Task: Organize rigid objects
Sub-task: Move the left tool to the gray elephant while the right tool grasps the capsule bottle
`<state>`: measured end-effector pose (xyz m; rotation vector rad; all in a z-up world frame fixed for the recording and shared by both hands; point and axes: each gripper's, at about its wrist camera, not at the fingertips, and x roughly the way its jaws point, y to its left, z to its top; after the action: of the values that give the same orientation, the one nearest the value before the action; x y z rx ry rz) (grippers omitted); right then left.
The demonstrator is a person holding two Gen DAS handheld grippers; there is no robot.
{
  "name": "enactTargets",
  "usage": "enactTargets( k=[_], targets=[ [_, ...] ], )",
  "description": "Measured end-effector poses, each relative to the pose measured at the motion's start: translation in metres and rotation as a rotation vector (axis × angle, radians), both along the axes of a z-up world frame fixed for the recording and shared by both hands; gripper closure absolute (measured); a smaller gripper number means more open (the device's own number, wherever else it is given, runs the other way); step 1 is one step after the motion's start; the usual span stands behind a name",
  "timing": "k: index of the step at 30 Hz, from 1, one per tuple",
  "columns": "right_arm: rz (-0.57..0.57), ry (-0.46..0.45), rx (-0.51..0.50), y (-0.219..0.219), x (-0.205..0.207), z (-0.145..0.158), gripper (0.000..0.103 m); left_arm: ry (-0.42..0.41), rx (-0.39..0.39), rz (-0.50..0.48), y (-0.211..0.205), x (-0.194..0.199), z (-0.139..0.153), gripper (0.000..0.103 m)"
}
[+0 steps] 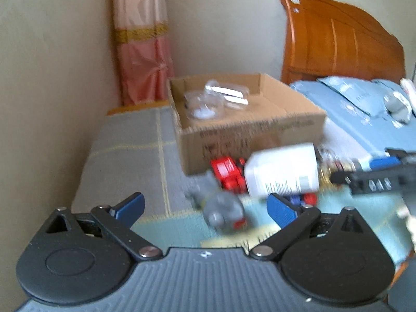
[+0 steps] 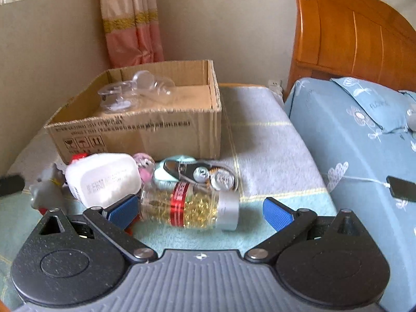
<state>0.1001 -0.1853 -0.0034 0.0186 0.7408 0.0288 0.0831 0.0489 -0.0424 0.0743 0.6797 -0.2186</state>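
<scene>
Bedroom setting: a towel-covered surface (image 2: 262, 140) runs between the wall and a bed with a wooden headboard (image 2: 351, 33), and a cardboard box (image 2: 145, 132) sits toward its far edge, already holding clear plastic containers (image 2: 135, 93). Along the box's near wall lies a heap of loose items.

Judging by the right gripper (image 2: 200, 212), the capsule bottle (image 2: 189, 205) comes next; it lies on its side at the near end of the heap, silver cap to the right. A good grasp closes across the body near the red band, not over the cap, then lifts clear above the box's near wall before release.

Both of its blue pads are spread wide, gripping nothing; the left pad sits at the bottle's base, though contact cannot be told.

Equally wide and empty, the left gripper (image 1: 206, 208) hovers before a grey toy (image 1: 221, 208), a red toy car (image 1: 228, 173) and a white bottle (image 1: 282, 171).
</scene>
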Motion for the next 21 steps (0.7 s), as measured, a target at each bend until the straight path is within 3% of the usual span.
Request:
enactTargets(
  k=[9,18,21],
  targets=[
    [-0.015,0.043,0.005,0.005,0.012,-0.023,0.0,0.102,-0.002,-0.032,0.002,-0.007,-0.038,0.003],
    [-0.064,0.094,-0.005,-0.021,0.013,-0.038,0.0,0.122,0.04,-0.076,-0.004,0.004,-0.05,0.003],
    [-0.042,0.079,-0.053,-0.021,0.01,-0.042,0.0,0.134,0.059,-0.105,-0.005,0.01,-0.055,0.003]
  ],
)
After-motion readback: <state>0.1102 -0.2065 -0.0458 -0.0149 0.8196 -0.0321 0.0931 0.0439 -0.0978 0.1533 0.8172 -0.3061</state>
